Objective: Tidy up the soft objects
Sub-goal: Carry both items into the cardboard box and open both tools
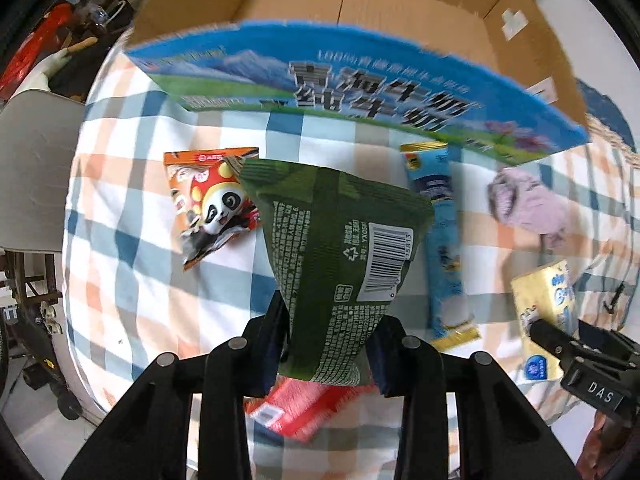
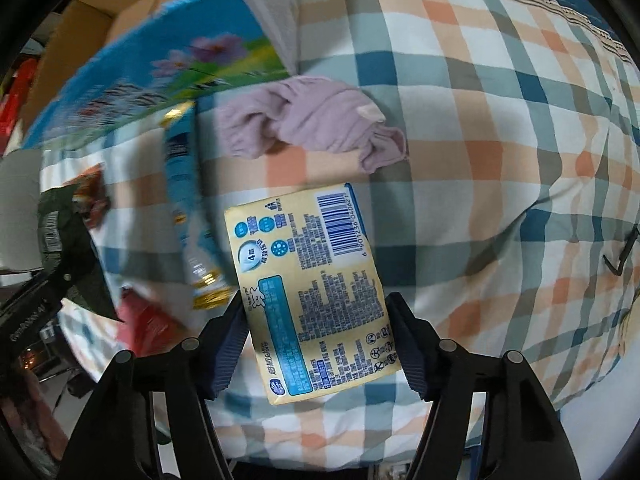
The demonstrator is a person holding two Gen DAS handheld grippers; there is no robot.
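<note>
Green snack pouch (image 1: 340, 256), nearest the lens: clamped at its lower end in the left hand-held gripper (image 1: 328, 344), hanging clear of the checked cloth; thin hold, may slip before reaching the box

Cardboard box (image 1: 360, 4): open, beyond; printed flap (image 1: 360, 92) leans outward and could snag a pouch

Yellow tissue pack (image 2: 312, 296): between the right hand-held gripper (image 2: 316, 340) pads, seemingly pinched; may buckle

Lilac cloth (image 2: 316, 120), blue sachet (image 1: 440, 240), panda packet (image 1: 212, 204): loose on the surface, liable to be swept

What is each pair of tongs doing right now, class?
Left tongs: closed on the green packet, lifted off the cloth.
Right tongs: closed on the yellow tissue pack.
</note>
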